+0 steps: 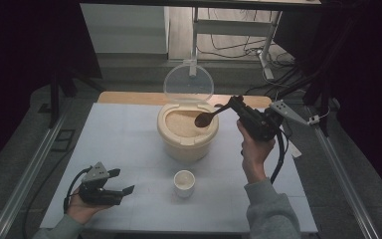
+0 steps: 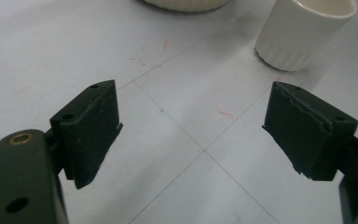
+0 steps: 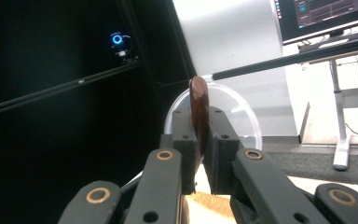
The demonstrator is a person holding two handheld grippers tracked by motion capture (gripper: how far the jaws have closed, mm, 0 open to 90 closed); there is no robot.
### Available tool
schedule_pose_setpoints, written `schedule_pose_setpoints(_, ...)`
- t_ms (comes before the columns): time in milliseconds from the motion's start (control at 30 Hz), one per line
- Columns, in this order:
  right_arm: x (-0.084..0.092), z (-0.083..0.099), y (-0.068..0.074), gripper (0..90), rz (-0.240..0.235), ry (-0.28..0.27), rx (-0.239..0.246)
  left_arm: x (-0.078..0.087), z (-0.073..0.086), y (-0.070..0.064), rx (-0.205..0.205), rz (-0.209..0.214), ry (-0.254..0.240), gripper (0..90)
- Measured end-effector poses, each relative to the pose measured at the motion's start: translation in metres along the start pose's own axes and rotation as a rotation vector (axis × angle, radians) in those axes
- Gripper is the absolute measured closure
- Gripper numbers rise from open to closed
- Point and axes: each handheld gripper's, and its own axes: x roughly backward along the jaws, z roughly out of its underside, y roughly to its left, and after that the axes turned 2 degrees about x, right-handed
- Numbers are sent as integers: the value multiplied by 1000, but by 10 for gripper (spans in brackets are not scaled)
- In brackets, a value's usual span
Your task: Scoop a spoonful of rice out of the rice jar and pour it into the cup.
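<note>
Nearest the person, the left gripper [image 1: 122,181] rests on the table [image 1: 129,144] with its 2 jaws spread and empty, facing the small white cup [image 1: 184,182]. Beyond, the right gripper [image 1: 235,104] clamps a dark brown spoon [image 1: 207,118], bowl poised over the open rice tub [image 1: 187,130], likely for scooping toward the cup.

High view overhead, gripper views close, cup [image 1: 184,182] apparently shared

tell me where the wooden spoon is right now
In the high view the wooden spoon is clamped in the right tongs, its bowl over the right side of the open rice container, beyond the white cup.
</note>
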Motion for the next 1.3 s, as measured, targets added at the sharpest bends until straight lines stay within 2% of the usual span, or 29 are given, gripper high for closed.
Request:
schedule_pose_setpoints(233,-22,-3,-11,838,35,9,-12,-3,-1,-1,-7,8,10,176)
schedule_pose_setpoints(367,-29,-4,-14,837,58,14,7,-4,0,0,-2,7,12,174)
schedule_pose_setpoints(600,-35,1,-18,837,109,47,64,-4,0,-1,-3,6,19,172)
schedule_pose_setpoints(667,-40,4,-16,838,128,67,94,-4,0,-1,-4,5,20,172)
schedule_pose_setpoints(767,-42,7,-14,837,128,81,115,-5,0,0,-1,5,24,171)
schedule_pose_setpoints(867,-46,13,-9,837,143,122,187,-6,1,0,-1,5,26,172)
schedule_pose_setpoints(1033,-51,24,-3,837,140,168,217,-5,0,0,0,3,24,172)
schedule_pose_setpoints(1100,-53,28,-1,837,141,184,208,-5,1,0,-3,3,26,172)
schedule_pose_setpoints(1133,-53,31,-1,837,138,190,186,-6,1,0,-3,2,27,172)
schedule_pose_setpoints(1300,-55,46,-9,834,125,198,20,-7,0,0,-3,4,28,172)
